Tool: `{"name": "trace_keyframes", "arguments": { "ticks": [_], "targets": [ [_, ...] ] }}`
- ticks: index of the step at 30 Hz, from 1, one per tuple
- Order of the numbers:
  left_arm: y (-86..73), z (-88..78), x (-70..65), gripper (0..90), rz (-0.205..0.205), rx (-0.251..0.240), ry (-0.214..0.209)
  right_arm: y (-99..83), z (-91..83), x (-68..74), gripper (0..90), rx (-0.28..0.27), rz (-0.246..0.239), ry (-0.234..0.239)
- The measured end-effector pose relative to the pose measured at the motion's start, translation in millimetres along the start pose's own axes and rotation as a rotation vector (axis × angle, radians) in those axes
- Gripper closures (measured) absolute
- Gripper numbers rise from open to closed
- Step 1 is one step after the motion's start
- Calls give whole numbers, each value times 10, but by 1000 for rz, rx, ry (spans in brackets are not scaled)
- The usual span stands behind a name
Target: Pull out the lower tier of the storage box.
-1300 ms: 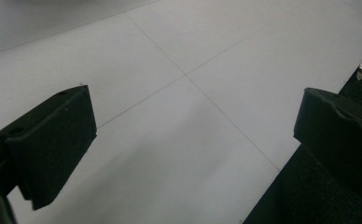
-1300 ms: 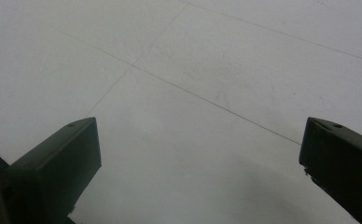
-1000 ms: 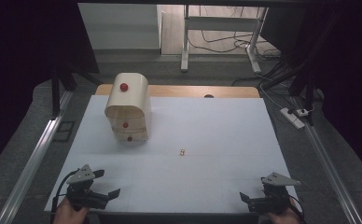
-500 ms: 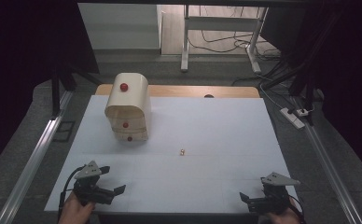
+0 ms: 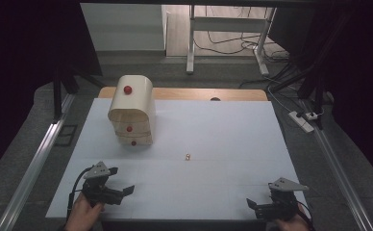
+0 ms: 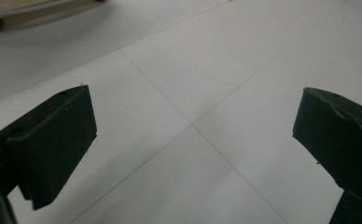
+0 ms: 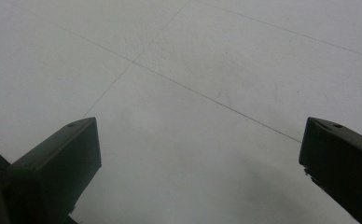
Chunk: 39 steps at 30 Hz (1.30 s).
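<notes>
The white tabletop carries two items. The wooden drawer cabinet stands upright at the far left, with a rounded top, one red knob high on it and two red knobs on the drawer fronts below. All drawers appear closed. The small object, tan and too small to identify, lies near the tabletop centre, well apart from the cabinet and from both of your tools.

Your left hand-held gripper has advanced over the last second: it has moved forward from the near left edge and turned its jaws toward the centre. The jaws stand wide apart and hold nothing; the left gripper view shows bare surface between them and a cabinet corner at the upper left. Your right hand-held gripper has stayed at the near right edge, jaws likewise spread and empty.

Treat this as the start of an approach. The left tool is the active one, but its target, cabinet or small object, cannot yet be determined.
</notes>
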State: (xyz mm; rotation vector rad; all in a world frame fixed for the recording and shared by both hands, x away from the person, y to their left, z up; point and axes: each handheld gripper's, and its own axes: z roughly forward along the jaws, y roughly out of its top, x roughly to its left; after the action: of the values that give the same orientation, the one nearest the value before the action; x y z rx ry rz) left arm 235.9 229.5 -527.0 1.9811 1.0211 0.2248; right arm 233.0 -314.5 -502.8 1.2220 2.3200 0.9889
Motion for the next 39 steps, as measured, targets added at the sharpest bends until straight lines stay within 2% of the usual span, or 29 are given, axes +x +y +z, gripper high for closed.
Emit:
{"name": "trace_keyframes", "arguments": {
  "ticks": [10, 19, 27, 33, 39],
  "targets": [
    [70, 87, 36, 0, 20, 0, 1, 1, 5, 1, 0, 4, -4, 0],
    [139, 155, 89, 0, 4, -26, -15, 3, 15, 4, 0, 10, -5, 0],
    [201, 241, 100, 0, 41, -9, 23, 5, 20, 3, 0, 18, -8, 3],
    [252, 287, 143, 0, 22, -13, 31, 7, 22, 3, 0, 21, -10, 3],
    [284, 344, 160, 0, 32, 13, 69, 7, 25, 4, 0, 23, -10, 4]
  ]
}}
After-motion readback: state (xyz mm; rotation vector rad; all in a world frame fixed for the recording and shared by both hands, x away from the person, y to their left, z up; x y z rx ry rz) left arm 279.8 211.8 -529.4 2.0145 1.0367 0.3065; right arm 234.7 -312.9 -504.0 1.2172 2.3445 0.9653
